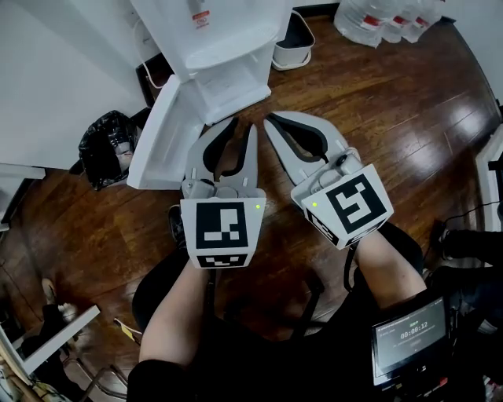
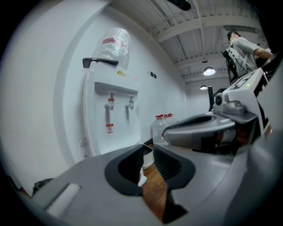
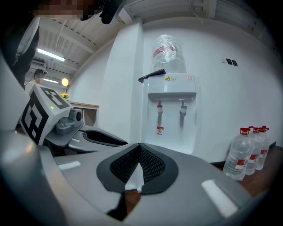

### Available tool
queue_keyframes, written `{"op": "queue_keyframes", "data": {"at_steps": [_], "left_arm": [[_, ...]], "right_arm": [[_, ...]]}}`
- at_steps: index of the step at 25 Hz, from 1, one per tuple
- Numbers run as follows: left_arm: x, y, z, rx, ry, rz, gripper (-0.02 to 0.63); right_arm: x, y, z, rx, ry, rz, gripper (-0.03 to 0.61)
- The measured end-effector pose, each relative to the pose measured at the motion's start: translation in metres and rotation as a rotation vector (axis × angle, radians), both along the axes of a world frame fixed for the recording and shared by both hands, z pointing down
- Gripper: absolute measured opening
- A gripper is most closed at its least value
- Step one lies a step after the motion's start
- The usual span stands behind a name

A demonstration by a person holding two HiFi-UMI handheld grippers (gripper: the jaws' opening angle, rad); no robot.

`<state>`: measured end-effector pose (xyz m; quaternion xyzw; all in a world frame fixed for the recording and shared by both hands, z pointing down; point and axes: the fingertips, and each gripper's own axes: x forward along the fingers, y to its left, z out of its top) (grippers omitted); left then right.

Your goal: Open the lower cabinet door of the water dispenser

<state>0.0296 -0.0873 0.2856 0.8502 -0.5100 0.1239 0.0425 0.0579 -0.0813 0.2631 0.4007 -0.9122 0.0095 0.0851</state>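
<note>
**Fig. Both grippers held in front of the dispenser; door swung open.**

**(a) Fingers.** R gripper (image 3: 139, 150): meshed pads (image 3: 152, 165) meet at the tip, fully closed, nothing btwn them. L gripper (image 2: 149, 152): pads (image 2: 170, 165) parted by a narrow slit. Only wood floor (image 1: 377, 102) and a white bin (image 1: 292, 43) show through the gap, so it is empty too. Neither gripper has hold of anything.

**(b) Head view.** L gripper (image 1: 244, 124) and R gripper (image 1: 271, 119) sit side by side, tips near each other, both aimed at the water dispenser (image 1: 224, 47) and roughly level.

**(c) Task object.** The lower cabinet door (image 1: 157, 133) already stands swung out to the left of the cabinet opening, w/ its white panel running from the dispenser body back toward the person. Judged from this, the opening step looks done.

**(d) Key relation.** The door lies ahead and left of the fingers. The L gripper is the nearer one, its outer jaw just beside the door's near edge in the head view; contact cannot be told. The R gripper is further off, w/ the L gripper btwn it and the panel. Any further push on the door would prob. suit the left side.

**(e) Surroundings.** Water bottles (image 1: 385, 20) stand at far right, a black bag (image 1: 106, 145) left of the door.
</note>
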Motion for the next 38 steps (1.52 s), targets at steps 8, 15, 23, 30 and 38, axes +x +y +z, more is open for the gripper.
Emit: {"op": "queue_keyframes", "data": {"at_steps": [8, 15, 23, 30, 38], "left_arm": [[0.014, 0.009, 0.001, 0.041, -0.032, 0.049, 0.094], [0.009, -0.001, 0.0, 0.033, -0.012, 0.052, 0.094], [0.017, -0.002, 0.01, -0.003, -0.009, 0.068, 0.094], [0.013, 0.0, 0.01, -0.015, 0.01, 0.059, 0.094], [0.003, -0.014, 0.012, -0.012, 0.023, 0.019, 0.089]], "right_arm": [[0.012, 0.001, 0.001, -0.015, -0.027, 0.029, 0.005], [0.019, -0.009, 0.01, -0.048, -0.018, 0.049, 0.005], [0.024, -0.016, 0.009, -0.061, -0.035, 0.063, 0.005], [0.02, -0.008, 0.009, -0.053, -0.033, 0.057, 0.005], [0.023, -0.016, 0.014, -0.07, -0.035, 0.061, 0.005]]}}
